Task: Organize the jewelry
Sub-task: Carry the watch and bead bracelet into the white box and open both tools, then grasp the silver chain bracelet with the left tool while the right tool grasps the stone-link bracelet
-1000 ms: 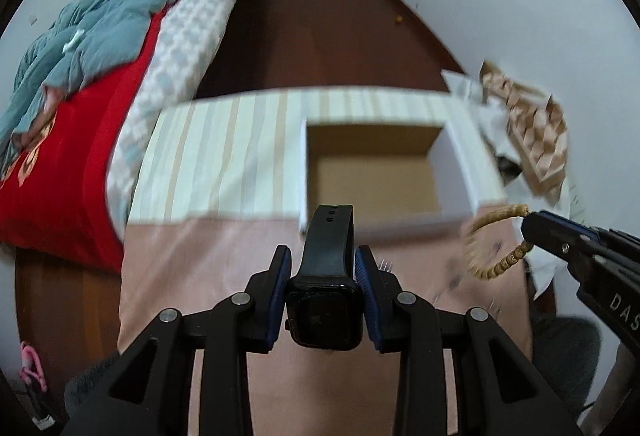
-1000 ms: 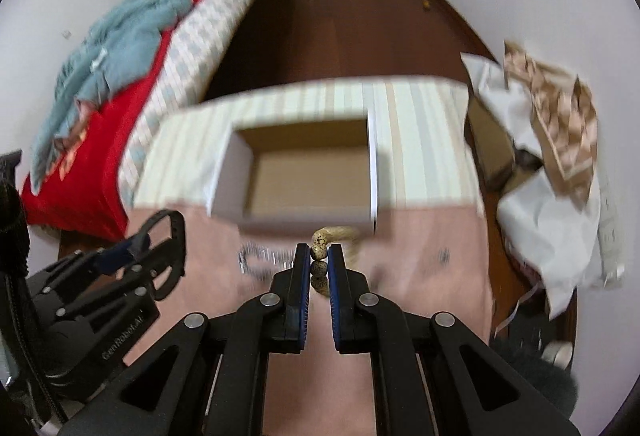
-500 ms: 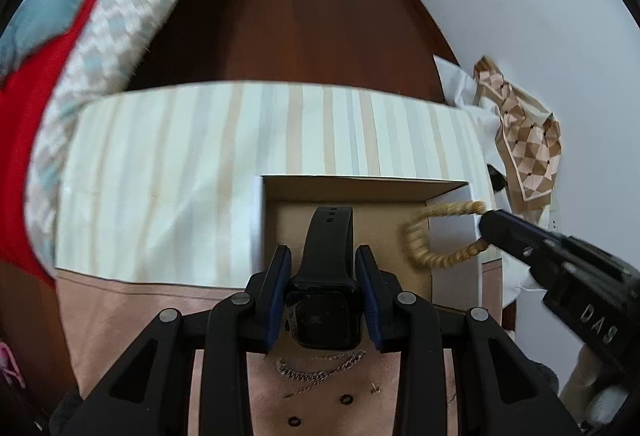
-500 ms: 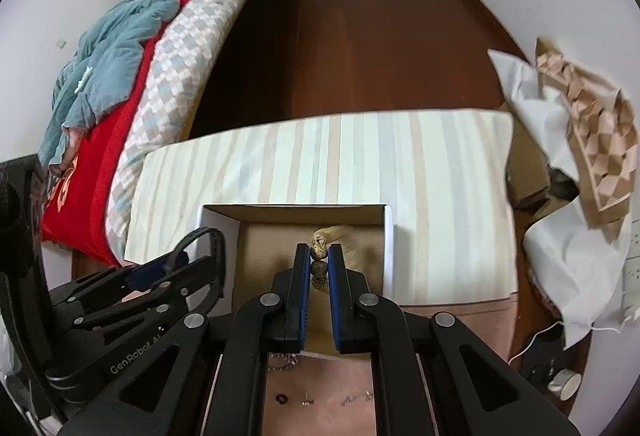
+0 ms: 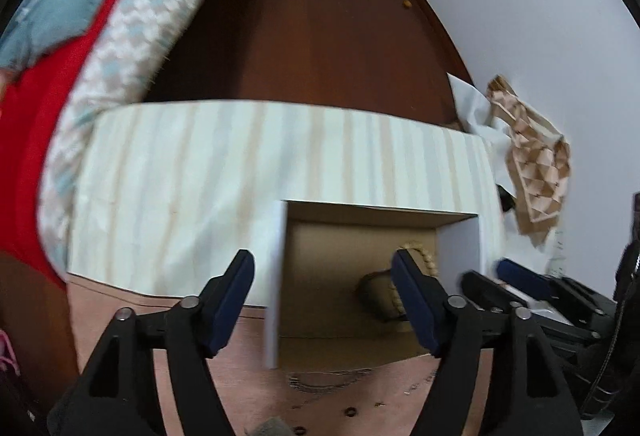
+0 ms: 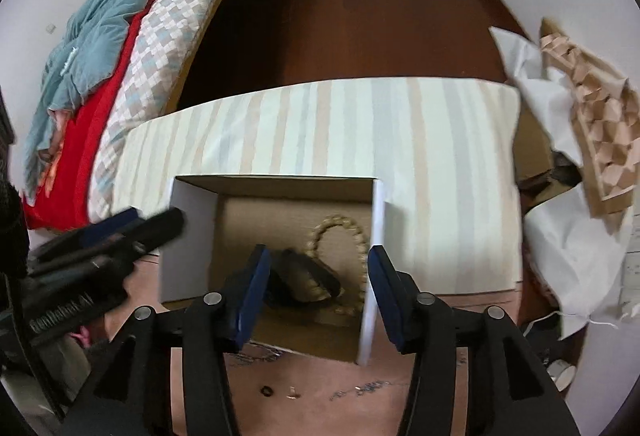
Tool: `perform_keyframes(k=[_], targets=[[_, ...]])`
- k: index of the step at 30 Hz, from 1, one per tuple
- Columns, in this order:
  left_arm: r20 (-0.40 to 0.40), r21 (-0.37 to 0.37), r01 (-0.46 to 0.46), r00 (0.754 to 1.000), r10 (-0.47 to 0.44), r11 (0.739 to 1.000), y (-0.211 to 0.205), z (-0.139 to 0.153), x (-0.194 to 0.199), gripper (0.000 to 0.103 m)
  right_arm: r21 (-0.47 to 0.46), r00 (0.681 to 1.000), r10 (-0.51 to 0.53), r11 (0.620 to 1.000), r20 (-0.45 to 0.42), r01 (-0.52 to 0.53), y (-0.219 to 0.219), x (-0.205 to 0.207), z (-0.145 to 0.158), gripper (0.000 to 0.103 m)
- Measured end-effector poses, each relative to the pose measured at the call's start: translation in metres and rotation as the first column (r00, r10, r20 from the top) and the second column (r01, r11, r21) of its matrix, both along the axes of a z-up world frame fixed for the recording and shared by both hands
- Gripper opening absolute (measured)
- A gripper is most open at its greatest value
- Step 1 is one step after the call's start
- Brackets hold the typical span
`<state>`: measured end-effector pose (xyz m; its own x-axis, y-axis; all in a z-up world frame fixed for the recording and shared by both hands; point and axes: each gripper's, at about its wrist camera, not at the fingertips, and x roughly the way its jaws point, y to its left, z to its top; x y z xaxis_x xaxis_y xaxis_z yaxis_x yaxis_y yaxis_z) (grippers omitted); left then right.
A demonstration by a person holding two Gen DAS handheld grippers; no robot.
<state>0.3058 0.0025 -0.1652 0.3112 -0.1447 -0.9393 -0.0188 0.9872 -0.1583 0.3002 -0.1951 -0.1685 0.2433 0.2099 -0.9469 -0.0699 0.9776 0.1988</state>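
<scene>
Left wrist view: one box [image 5: 276, 276], white outside and brown inside, on a striped cloth [image 5: 240, 164]. One bead bracelet [image 5: 424, 260] lies in it, partly hidden by the right finger. Left gripper [image 5: 322, 300] jaws wide and opening, nothing between the pads; the box wall stands in the gap.

Right wrist view: the box [image 6: 188, 236] holds one bead bracelet [image 6: 352, 232] and one black watch [image 6: 304, 276], overlapping. Right gripper [image 6: 318, 290] jaws opening, empty, directly above both. One chain [image 6: 256, 356] and one small ring [image 6: 266, 391] lie outside, near the box.
</scene>
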Motion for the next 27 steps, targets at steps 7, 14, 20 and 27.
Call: perform_keyframes(k=[7, 14, 20, 27], targets=[[0.103, 0.191, -0.06, 0.994, 0.041, 0.98, 0.017, 0.01, -0.03, 0.1, -0.237, 0.997, -0.022, 0.971, 0.08, 0.041, 0.003, -0.029, 0.011, 0.091], [0.151, 0.25, -0.067, 0.988, 0.03, 0.966, 0.018, 0.013, -0.057, 0.102, -0.259, 0.992, -0.032, 0.964, 0.122, 0.063, 0.009, -0.054, 0.014, 0.093], [0.212, 0.269, -0.101, 0.976, 0.043, 0.958, 0.022, 0.037, -0.083, 0.102, -0.249, 0.985, -0.042, 0.965, 0.167, 0.084, 0.013, -0.081, 0.033, 0.1], [0.262, 0.275, -0.112, 0.964, 0.038, 0.955, 0.023, 0.065, -0.118, 0.102, -0.214, 0.972, -0.05, 0.972, 0.23, 0.101, 0.017, -0.115, 0.066, 0.101]])
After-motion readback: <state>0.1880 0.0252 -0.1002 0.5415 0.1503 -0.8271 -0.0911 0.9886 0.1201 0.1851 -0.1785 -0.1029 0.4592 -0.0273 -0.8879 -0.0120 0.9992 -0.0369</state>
